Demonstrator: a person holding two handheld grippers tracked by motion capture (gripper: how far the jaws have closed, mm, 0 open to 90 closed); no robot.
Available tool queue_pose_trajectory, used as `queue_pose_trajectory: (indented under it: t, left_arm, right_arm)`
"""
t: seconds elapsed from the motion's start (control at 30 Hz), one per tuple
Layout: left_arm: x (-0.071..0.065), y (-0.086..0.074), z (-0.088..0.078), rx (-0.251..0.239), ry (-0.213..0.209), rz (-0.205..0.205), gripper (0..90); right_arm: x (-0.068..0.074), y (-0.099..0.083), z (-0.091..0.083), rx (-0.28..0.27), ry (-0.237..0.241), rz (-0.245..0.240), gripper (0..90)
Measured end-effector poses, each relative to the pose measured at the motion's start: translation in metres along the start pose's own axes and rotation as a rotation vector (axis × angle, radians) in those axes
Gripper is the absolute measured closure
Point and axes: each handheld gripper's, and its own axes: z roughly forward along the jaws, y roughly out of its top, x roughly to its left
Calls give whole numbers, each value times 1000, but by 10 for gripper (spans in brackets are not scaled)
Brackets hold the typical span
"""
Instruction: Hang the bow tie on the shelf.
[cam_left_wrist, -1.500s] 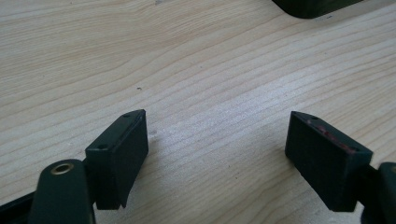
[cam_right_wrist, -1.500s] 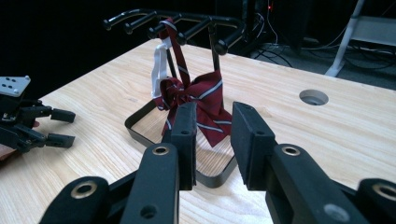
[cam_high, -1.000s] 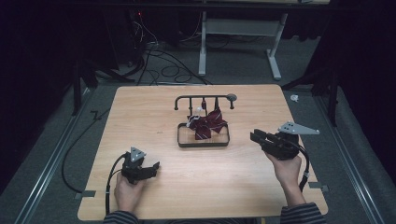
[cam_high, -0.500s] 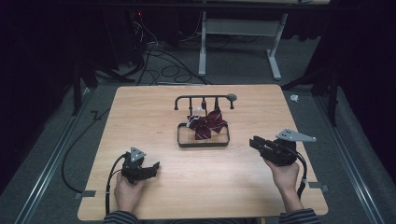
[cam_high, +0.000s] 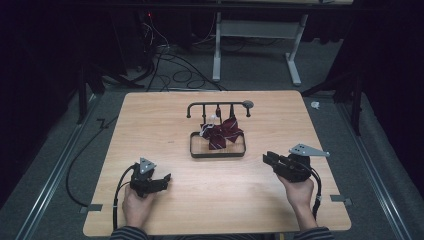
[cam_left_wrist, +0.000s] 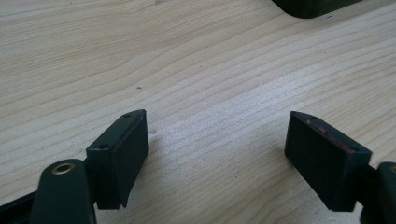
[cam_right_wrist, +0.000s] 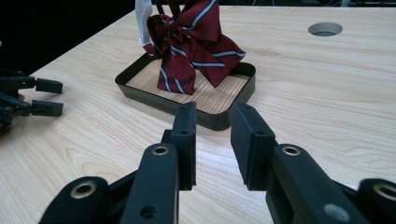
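A dark red bow tie (cam_high: 222, 134) with pale stripes hangs from a black hook rack (cam_high: 200, 105), its lower end in a shallow black tray (cam_high: 217, 155). In the right gripper view the bow tie (cam_right_wrist: 191, 32) stands over the tray (cam_right_wrist: 187, 103) just beyond my right gripper (cam_right_wrist: 214, 116), whose jaws are parted by a narrow gap with nothing between them. My right gripper (cam_high: 268, 159) sits low over the table, right of the tray and pointing left. My left gripper (cam_high: 164, 180) rests at the front left, and its jaws (cam_left_wrist: 217, 135) are spread wide over bare wood.
The wooden table (cam_high: 150, 130) has a round hole (cam_right_wrist: 325, 29) beyond the tray. A white strap (cam_right_wrist: 142, 18) hangs beside the bow tie. A cable (cam_high: 117, 192) trails from the left gripper. On the dark floor behind are cables and a white table frame (cam_high: 255, 30).
My right gripper has sunk toward the table and come a little nearer the front edge, its jaw gap unchanged. The left gripper and the bow tie have not moved.
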Motion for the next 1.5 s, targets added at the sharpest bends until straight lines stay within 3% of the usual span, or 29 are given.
queue_pose_trajectory:
  t: [0.47, 0.8, 1.23, 1.5]
  left_arm:
    - [0, 0, 0, 0, -1, 1, 220]
    - [0, 0, 0, 1, 0, 1, 220]
    - [0, 0, 0, 0, 0, 1, 220]
    - [0, 0, 0, -1, 0, -1, 222]
  right_arm:
    - [0, -16, 14, 37, -21, 8, 728]
    - [-2, -26, 35, 70, -31, 11, 723]
    - [-4, -42, 52, 141, -89, -2, 712]
    - [-1, -44, 59, 171, -133, -67, 693]
